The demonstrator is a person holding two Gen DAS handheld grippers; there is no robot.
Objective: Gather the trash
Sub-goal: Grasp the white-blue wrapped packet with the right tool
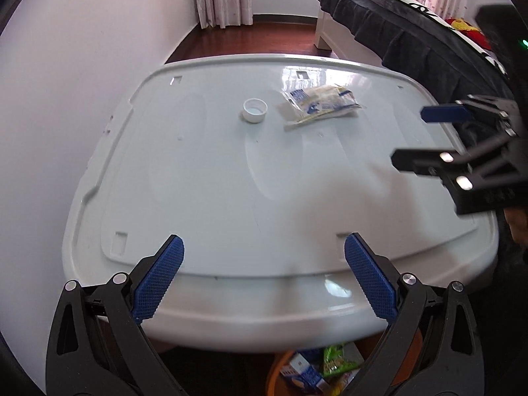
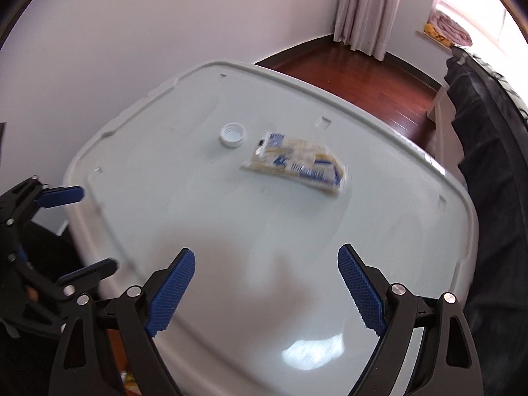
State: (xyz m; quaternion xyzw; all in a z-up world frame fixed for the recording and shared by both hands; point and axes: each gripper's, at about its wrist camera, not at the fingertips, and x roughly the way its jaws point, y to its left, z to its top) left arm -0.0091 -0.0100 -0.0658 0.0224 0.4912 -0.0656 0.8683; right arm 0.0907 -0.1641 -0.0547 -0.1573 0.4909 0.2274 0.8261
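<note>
A white bottle cap (image 1: pixel 254 110) lies open side up on the white plastic lid (image 1: pixel 204 217) that serves as the table top. A crumpled clear wrapper with blue and yellow print (image 1: pixel 321 105) lies just right of the cap. Both show in the right wrist view, the cap (image 2: pixel 233 134) and the wrapper (image 2: pixel 298 161). My left gripper (image 1: pixel 264 257) is open and empty over the lid's near edge. My right gripper (image 2: pixel 265 269) is open and empty above the lid's near part; it shows at the right of the left wrist view (image 1: pixel 407 135).
An orange bin (image 1: pixel 316 371) with packets and boxes in it sits on the floor under the lid's near edge. A bed with a dark cover (image 1: pixel 412 36) stands to the right. A white wall (image 1: pixel 66 99) runs along the left. Red wood floor (image 1: pixel 257 39) lies beyond.
</note>
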